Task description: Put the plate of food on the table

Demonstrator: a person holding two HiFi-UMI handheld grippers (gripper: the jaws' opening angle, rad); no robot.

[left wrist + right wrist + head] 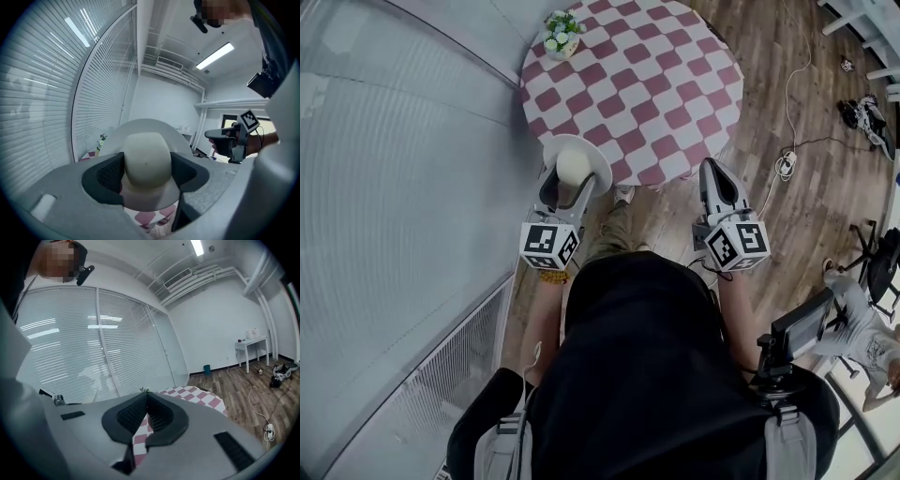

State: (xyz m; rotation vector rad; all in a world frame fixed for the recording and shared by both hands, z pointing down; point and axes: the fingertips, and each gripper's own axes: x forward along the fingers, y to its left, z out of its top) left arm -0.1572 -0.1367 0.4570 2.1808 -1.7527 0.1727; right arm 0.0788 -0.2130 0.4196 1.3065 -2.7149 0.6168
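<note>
The left hand-held gripper (565,195) clamps the white plate (601,165), which carries a pale mound of food (574,166), at the near edge of the checkered desk (656,84). Keep it level, move inward, then lower it flat before releasing. The right hand-held gripper (719,187) is closed and empty.

The round worktop (656,84) wears a red-and-white check cloth and stands on a wood plank floor (764,47), close beside a curved wall of blinds. One small pot of flowers (561,36) sits directly on the cloth, at the far left rim nearest the blinds. On the floor to the right, a white cable (798,89) runs down to a coiled plug (785,166) near the worktop's near right edge. Farther right lies a dark bundle of gear (862,114)
</note>
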